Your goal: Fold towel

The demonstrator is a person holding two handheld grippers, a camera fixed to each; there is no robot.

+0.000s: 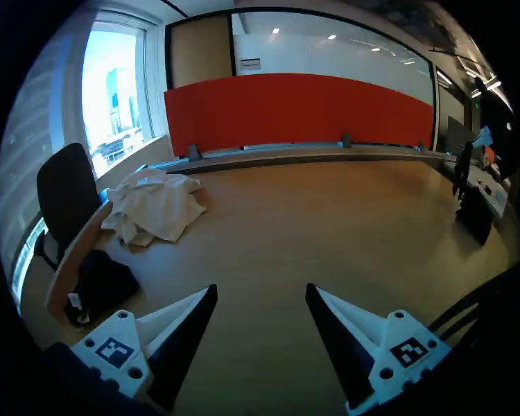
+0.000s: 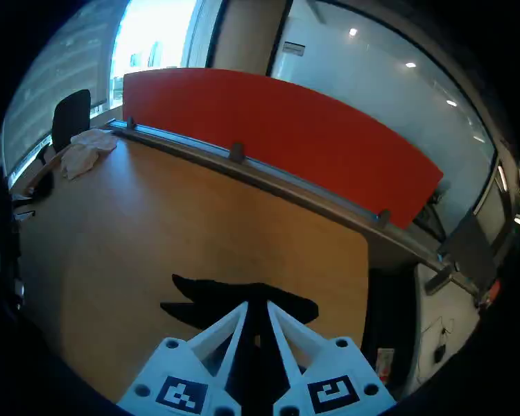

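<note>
The towel point(image 1: 152, 204) lies on the table point(image 1: 315, 222) at its far left corner, near the divider point(image 1: 295, 111) along the far edge. A chair point(image 1: 66, 187) stands left of the table, before the window point(image 1: 114, 97). A dark cloth point(image 1: 100, 281) lies at the left edge, nearer than the towel.

Crumpled white towel point(image 1: 152, 208) lies heaped near the desk point(image 1: 295, 229) edge.

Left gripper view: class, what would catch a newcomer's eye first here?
The long red screen along the far edge of the desk stands out most. Next comes the crumpled white towel at the desk's far left, near the bright window. In the foreground the left gripper points over the desk with its jaws open.
</note>
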